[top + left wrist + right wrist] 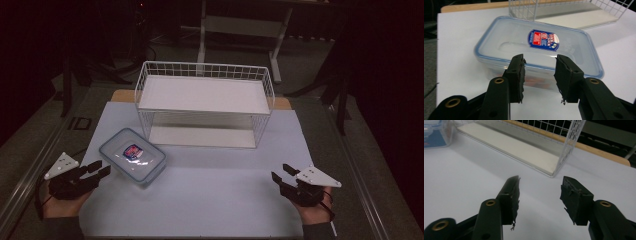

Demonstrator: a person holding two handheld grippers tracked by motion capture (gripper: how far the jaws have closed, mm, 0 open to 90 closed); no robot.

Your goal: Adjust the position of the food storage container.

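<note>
1. The clear lidded container (132,156) lies on the white table (210,200), front-left of the wire rack (205,102); something reddish inside, unclear what.
2. The left gripper (99,167) gapes wide just beside the container.
3. The right gripper (281,172) gapes wide, holding nothing.

- The clear plastic container (539,47) carries a blue and red label (543,40) whose print is too small and soft to read.
- Something reddish shows through the container's near wall, behind the left gripper (539,75); what it is cannot be told.
- In the right gripper view the container (435,132) is cut off at the far left corner.
- The wire shelf rack (529,142) runs off the top edge there.
- The room beyond the table (200,200) is too dark to make out.
</note>
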